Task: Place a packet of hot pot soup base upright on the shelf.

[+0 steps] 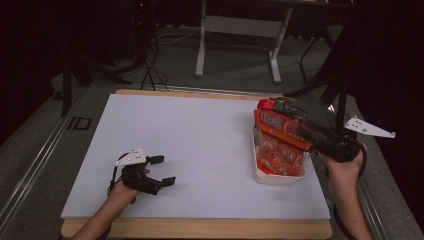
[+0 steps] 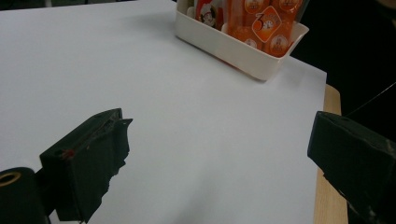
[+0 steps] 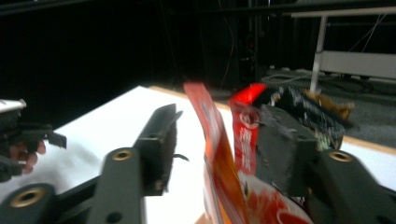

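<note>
A white bin [image 1: 280, 178] at the table's right side holds upright snack packets. The frontmost is an orange packet [image 1: 278, 131], with a red packet [image 1: 266, 104] behind it. My right gripper [image 1: 295, 122] reaches over the bin from the right. In the right gripper view its jaws [image 3: 219, 116] stand open around the orange packet's [image 3: 212, 140] top edge, which lies close to the right-hand jaw with a gap on the other side. My left gripper [image 1: 165, 170] rests open and holding nothing on the white table surface [image 1: 190, 140] at the front left. The left gripper view [image 2: 222, 123] shows the bin [image 2: 243, 49] farther off.
A dark packet [image 3: 313, 112] sits at the back of the bin beside the red packet [image 3: 245, 130]. The wooden table edge [image 1: 200, 229] runs along the front. Beyond the table stand a white desk frame [image 1: 240, 30] and black stands on grey floor.
</note>
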Demonstrator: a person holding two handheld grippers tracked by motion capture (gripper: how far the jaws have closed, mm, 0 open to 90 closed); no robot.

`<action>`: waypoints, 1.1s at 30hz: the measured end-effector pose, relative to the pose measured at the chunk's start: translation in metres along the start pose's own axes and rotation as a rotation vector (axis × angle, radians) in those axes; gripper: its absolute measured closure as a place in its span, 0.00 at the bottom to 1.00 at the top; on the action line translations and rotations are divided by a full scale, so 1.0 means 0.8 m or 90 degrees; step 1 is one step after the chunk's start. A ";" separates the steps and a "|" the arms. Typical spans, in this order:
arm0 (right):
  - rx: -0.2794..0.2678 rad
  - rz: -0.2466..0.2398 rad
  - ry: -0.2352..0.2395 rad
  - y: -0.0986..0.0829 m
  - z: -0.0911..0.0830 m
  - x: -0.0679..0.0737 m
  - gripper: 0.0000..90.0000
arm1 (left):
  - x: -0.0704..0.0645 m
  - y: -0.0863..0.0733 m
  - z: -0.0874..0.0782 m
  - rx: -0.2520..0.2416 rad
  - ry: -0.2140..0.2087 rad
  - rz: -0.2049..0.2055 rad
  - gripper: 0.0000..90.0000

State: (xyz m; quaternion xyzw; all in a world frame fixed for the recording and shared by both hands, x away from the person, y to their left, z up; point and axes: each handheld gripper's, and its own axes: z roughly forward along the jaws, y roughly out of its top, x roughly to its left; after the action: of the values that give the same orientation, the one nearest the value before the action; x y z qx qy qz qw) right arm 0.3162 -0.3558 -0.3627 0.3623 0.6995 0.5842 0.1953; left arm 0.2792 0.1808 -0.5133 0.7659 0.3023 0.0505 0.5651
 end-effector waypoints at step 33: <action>0.043 -0.057 0.151 0.014 0.067 0.107 0.12 | -0.002 -0.001 -0.004 -0.001 0.007 0.010 0.05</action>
State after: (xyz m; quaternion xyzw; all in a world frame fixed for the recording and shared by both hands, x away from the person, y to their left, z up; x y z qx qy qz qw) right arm 0.2996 -0.2561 -0.3522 0.2656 0.7526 0.5895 0.1248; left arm 0.2765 0.1830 -0.5123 0.7674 0.2991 0.0597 0.5639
